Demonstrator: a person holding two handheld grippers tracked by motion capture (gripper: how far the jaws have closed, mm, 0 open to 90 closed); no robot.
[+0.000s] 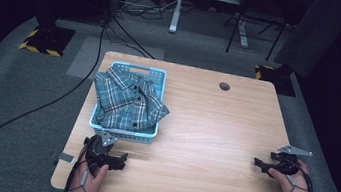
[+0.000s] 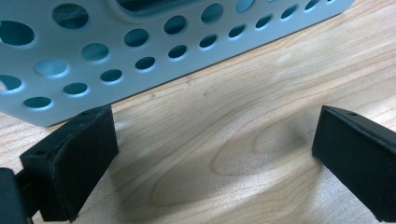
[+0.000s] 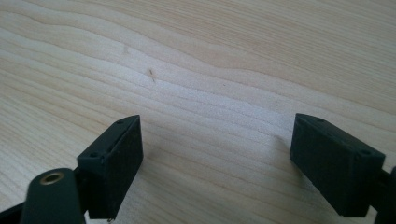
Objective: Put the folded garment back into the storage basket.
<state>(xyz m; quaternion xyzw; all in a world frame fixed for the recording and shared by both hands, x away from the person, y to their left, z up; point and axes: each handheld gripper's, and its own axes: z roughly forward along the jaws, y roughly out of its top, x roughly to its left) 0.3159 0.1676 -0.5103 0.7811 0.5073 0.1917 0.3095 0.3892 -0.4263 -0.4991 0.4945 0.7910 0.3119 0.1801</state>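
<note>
A light blue perforated basket (image 1: 149, 134) stands on the left part of the wooden table (image 1: 215, 122), with a blue plaid shirt (image 1: 127, 101) heaped in it and spilling over the rim. My left gripper (image 1: 121, 162) rests on the table just in front of the basket, held by a hand. In the left gripper view its jaws stand wide apart over bare wood, open and empty (image 2: 212, 154), with the basket wall (image 2: 140, 51) close ahead. My right gripper (image 1: 262, 165) lies near the table's right edge, open and empty (image 3: 217, 158) over bare wood.
A round cable hole (image 1: 224, 86) sits near the table's far edge. Beyond the table the carpeted floor holds cables (image 1: 30, 111), a desk leg (image 1: 177, 6) and a dark chair frame (image 1: 257, 22). Yellow-black striped bases (image 1: 40, 40) stand at the far left and right.
</note>
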